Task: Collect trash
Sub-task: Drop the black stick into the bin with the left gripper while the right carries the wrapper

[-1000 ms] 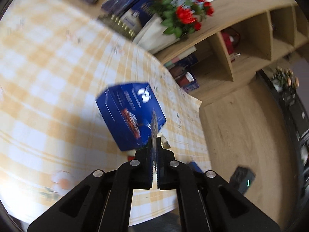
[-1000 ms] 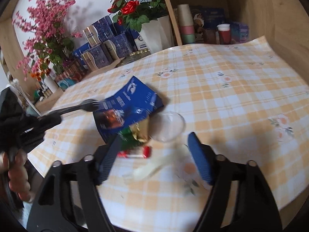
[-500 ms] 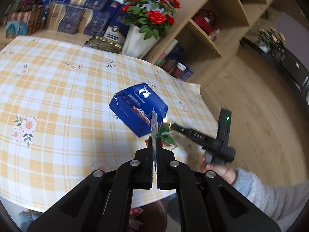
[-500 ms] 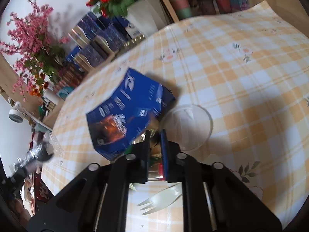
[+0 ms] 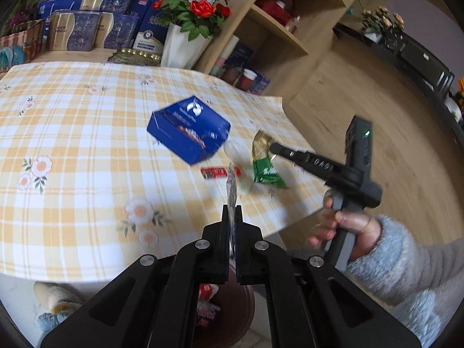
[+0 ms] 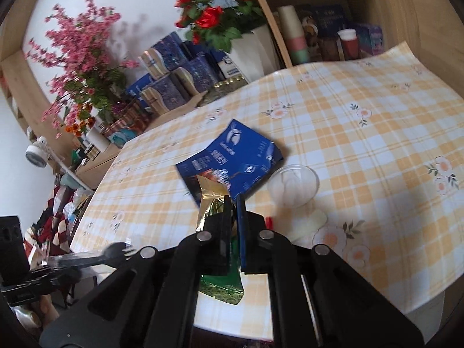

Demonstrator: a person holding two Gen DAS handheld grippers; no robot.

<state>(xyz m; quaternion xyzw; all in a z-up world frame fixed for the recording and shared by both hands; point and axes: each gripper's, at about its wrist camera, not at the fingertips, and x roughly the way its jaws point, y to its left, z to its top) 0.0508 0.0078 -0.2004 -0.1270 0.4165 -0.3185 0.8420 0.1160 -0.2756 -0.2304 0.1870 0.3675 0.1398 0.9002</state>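
Observation:
My right gripper (image 6: 235, 203) is shut on a green-and-gold wrapper (image 6: 213, 203), which hangs from its tips (image 5: 272, 146) just above the checked tablecloth (image 5: 87, 150). Behind the wrapper (image 5: 262, 162) lie a blue box (image 5: 190, 132), a clear plastic cup (image 6: 293, 185) on its side and a small red wrapper (image 5: 216, 172). A pale plastic utensil (image 6: 316, 217) rests by the cup. My left gripper (image 5: 231, 211) is shut on a thin plastic fork (image 5: 232, 185), seen edge-on over the table's near edge. In the right wrist view the fork (image 6: 119, 250) shows at lower left.
A brown bin (image 5: 232, 313) with red trash in it stands below the table's edge, under my left gripper. A white vase of red roses (image 5: 179, 46), blue tins (image 5: 87, 32) and wooden shelves (image 5: 275, 29) line the far side. A hand in a grey sleeve (image 5: 400, 255) holds the right gripper.
The right gripper has closed on the green-and-gold wrapper and lifted it off the table. The left gripper has rolled level and drawn back to the table's edge with the fork.

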